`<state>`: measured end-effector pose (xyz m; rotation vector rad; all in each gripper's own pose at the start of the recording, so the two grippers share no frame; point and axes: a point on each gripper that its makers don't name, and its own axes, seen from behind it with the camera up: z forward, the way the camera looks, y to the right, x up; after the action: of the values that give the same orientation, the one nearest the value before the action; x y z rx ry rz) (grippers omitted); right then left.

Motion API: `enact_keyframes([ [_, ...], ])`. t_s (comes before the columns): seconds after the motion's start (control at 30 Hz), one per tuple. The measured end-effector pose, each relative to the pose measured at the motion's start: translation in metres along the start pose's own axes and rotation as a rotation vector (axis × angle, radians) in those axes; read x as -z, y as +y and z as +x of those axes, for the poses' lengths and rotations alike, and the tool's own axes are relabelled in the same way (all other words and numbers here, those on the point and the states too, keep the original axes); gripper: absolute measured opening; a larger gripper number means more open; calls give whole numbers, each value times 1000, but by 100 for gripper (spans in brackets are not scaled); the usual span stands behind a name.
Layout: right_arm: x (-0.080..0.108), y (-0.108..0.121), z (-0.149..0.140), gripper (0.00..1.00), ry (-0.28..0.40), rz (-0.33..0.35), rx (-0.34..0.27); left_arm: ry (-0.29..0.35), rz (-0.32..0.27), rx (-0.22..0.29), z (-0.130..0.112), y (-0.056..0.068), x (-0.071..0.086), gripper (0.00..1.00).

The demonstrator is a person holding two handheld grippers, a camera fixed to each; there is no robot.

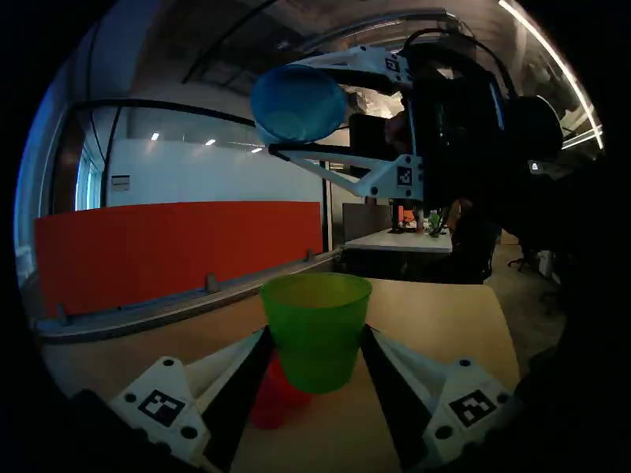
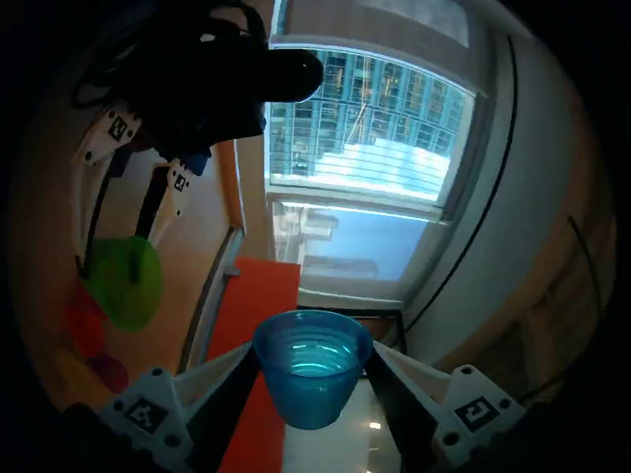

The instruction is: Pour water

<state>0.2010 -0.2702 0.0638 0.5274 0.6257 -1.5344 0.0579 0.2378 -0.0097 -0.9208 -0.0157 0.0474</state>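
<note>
My left gripper is shut on a green plastic cup, held upright just above the wooden table. Higher up and farther off, my right gripper is shut on a translucent blue cup, tipped on its side with its mouth turned toward the green cup. In the right gripper view the blue cup sits between the two fingers of the right gripper. The green cup shows at the left there, held by the left gripper. No stream of water is visible.
A red cup lies on the table under the green one, seen again as the red cup beside a purple object. An orange partition runs along the table's far edge. A large window is behind.
</note>
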Motion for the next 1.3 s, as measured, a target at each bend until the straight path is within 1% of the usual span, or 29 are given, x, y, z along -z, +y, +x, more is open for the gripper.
enact_keyframes([
  [0.07, 2, 0, -3, 90, 1, 2, -62, 0, 0, -1, 0, 0, 0, 79],
  [0.17, 6, 1, -7, 90, 7, 4, -173, 0, 1, -3, 1, 0, 0, 79],
  [0.3, 13, 4, -9, 90, 18, 5, -351, 2, 3, -7, 3, 0, 1, 79],
  [0.4, 19, 4, -6, 90, 33, 14, -488, 3, 5, -8, 4, -1, 1, 79],
  [0.6, 25, 2, 3, 90, 61, 36, -734, 3, 8, -12, 6, -1, 2, 79],
  [0.7, 28, 3, 9, 90, 76, 43, -848, 5, 8, -12, 7, -1, 3, 78],
  [0.87, 30, 2, 16, 90, 90, 74, -1021, 5, 10, -15, 8, -2, 3, 79],
  [1.1, 31, 8, 27, 90, 114, 118, -1295, 6, 12, -19, 10, -2, 2, 79],
  [1.2, 31, 7, 32, 90, 122, 142, -1381, 7, 14, -22, 11, -2, 3, 78],
  [1.3, 30, 5, 34, 90, 124, 163, -1440, 6, 14, -22, 11, -2, 3, 78],
])
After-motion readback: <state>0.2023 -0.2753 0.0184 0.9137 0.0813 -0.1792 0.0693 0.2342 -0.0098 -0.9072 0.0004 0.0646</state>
